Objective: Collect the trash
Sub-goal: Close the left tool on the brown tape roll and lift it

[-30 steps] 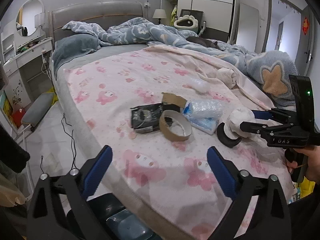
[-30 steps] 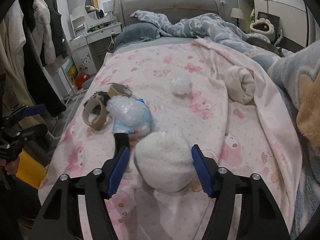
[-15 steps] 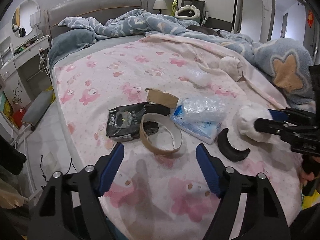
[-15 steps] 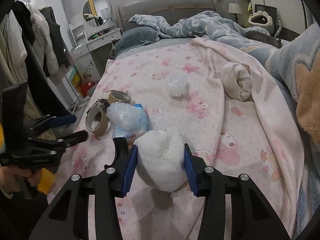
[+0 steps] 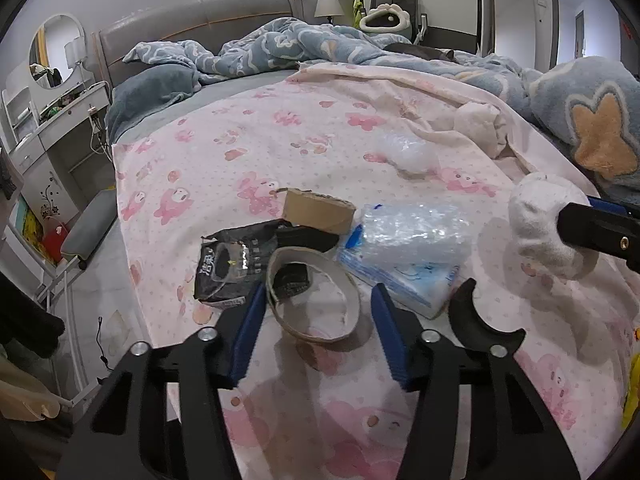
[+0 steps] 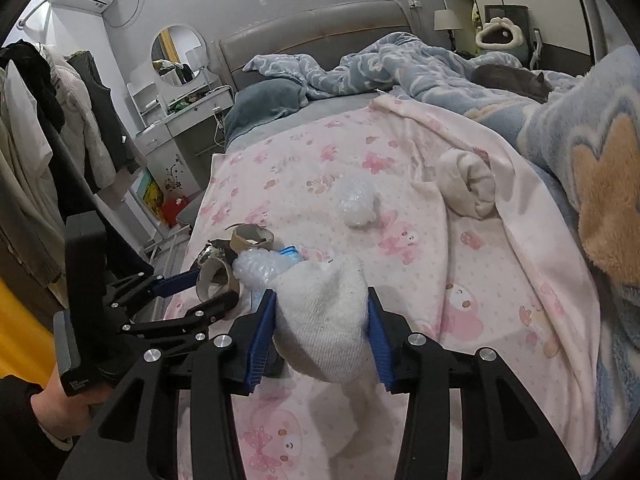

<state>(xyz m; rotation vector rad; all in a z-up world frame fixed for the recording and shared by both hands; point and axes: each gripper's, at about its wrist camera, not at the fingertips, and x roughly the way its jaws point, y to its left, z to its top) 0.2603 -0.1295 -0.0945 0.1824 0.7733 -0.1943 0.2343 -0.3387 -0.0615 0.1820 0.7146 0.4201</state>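
While your right gripper (image 6: 322, 320) clamps the white sock (image 6: 324, 320) above the pink sheet (image 6: 460, 280), only your left view shows your left gripper (image 5: 316, 332) spread around the tape roll (image 5: 312, 296)

Even, cool indoor light, moderately dim; source not visible. Soft shadows beneath the brown cardboard tape ring (image 5: 314, 294). Strong fisheye bending, black vignette corners. Centre sharp, edges slightly soft.
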